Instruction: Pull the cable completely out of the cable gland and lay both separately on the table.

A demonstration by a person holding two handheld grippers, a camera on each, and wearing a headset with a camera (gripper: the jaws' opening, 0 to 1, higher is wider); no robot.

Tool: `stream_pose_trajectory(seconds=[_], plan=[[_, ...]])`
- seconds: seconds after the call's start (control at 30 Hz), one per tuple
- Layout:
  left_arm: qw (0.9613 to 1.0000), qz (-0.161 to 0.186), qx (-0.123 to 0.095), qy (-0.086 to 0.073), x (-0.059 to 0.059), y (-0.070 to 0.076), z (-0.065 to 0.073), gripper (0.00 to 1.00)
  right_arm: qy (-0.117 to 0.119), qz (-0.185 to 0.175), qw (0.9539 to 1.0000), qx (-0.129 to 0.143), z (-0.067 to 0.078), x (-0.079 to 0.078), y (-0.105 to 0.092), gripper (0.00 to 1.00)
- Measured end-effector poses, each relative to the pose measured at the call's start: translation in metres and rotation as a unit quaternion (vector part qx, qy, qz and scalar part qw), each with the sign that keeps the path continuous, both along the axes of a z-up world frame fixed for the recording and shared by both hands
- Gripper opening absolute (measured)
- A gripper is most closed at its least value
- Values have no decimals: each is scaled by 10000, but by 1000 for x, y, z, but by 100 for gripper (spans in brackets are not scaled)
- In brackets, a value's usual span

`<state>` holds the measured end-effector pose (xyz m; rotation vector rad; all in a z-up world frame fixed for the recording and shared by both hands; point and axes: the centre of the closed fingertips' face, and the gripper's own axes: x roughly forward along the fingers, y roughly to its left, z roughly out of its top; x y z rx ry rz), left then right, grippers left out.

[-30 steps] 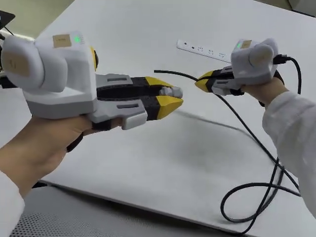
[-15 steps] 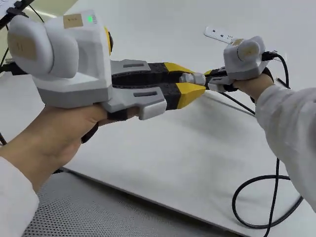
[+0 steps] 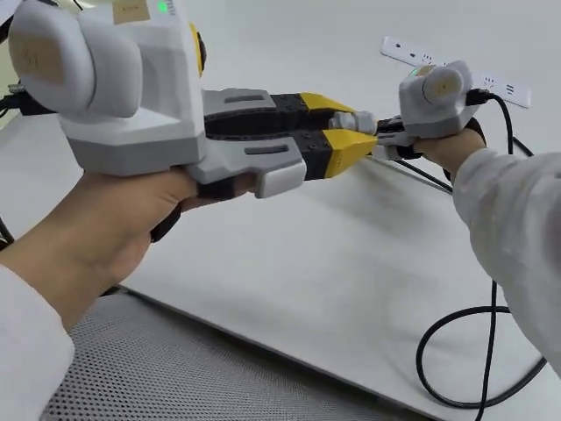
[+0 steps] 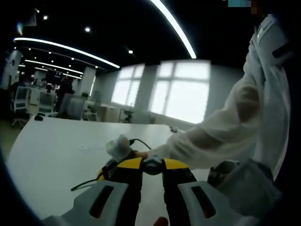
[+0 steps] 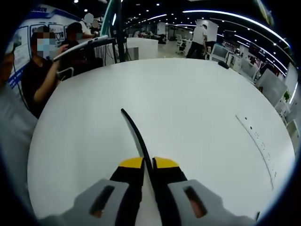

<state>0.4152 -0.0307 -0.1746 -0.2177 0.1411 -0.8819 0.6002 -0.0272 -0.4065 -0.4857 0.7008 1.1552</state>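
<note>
My left gripper (image 3: 346, 132) is shut on a small grey cable gland (image 3: 359, 121), held in the air between its yellow tips. In the left gripper view the gland (image 4: 152, 163) sits between the jaws of the left gripper (image 4: 151, 168). My right gripper (image 3: 390, 139) is just beyond those tips, shut on a black cable (image 3: 488, 351) that trails down to a loop at the table's near right. In the right gripper view the cable (image 5: 134, 129) sticks out ahead of the right gripper (image 5: 148, 165), and its bare end has no gland on it.
The white table (image 3: 307, 263) lies below both grippers. A white power strip (image 3: 491, 83) lies at the far right, seen as the power strip (image 5: 256, 136) in the right gripper view. A grey perforated surface (image 3: 131, 368) borders the table's near edge. People sit beyond the far left edge (image 5: 40, 70).
The left gripper with the gland has closed in on the right gripper; a gap lay between their tips a second ago, now they overlap. The head camera has also shifted.
</note>
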Motion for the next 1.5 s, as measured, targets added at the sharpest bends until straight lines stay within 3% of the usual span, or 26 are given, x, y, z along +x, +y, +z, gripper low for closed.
stream_pose_trajectory(seconds=[0.37, 0.47, 0.53, 0.6, 0.7, 0.83, 1.0, 1.13, 1.23, 1.33, 1.4, 1.43, 1.5], plan=[[9999, 122, 27, 76, 3, 9, -4, 17, 114, -107, 9999, -8, -3, -5, 3, 8], [9999, 134, 39, 97, 4, 11, -5, 17, 191, -189, 9989, 375, 9, -7, 13, 9], [9998, 141, 44, 104, 4, 12, -5, 17, 112, -214, 9988, 429, 18, -7, 15, 11], [9998, 138, 40, 108, 5, 12, -5, 17, -25, -268, 9979, 587, 31, -6, 17, 12], [9998, 129, 23, 115, 6, 14, -6, 17, -130, -400, 9936, 1048, 63, -7, 20, 14], [9999, 69, -7, 118, 5, 13, -5, 17, -441, -538, 9830, 1699, 122, -12, 13, 20], [9999, -6, 60, 139, 2, 7, -7, 17, -1049, -481, 9681, 2225, 201, -33, -9, 32], [9997, -67, 104, 215, 1, 2, -12, 17, -1180, -491, 9603, 2478, 237, -60, -31, 34], [9993, -44, 194, 328, 2, 1, -20, 17, -1203, -583, 9596, 2475, 246, -76, -49, 44], [9980, 0, 304, 551, 3, 1, -32, 17, -1424, -581, 9640, 2169, 244, -93, -73, 53], [9957, -96, 613, 683, 3, 1, -45, 17, -1443, -661, 9667, 2008, 241, -103, -89, 57], [9941, -206, 871, 610, 5, -1, -51, 17, -1467, -741, 9660, 1995, 241, -110, -100, 58], [9922, -354, 1046, 581, 9, -8, -56, 17, -1426, -988, 9650, 1966, 237, -120, -122, 59]])
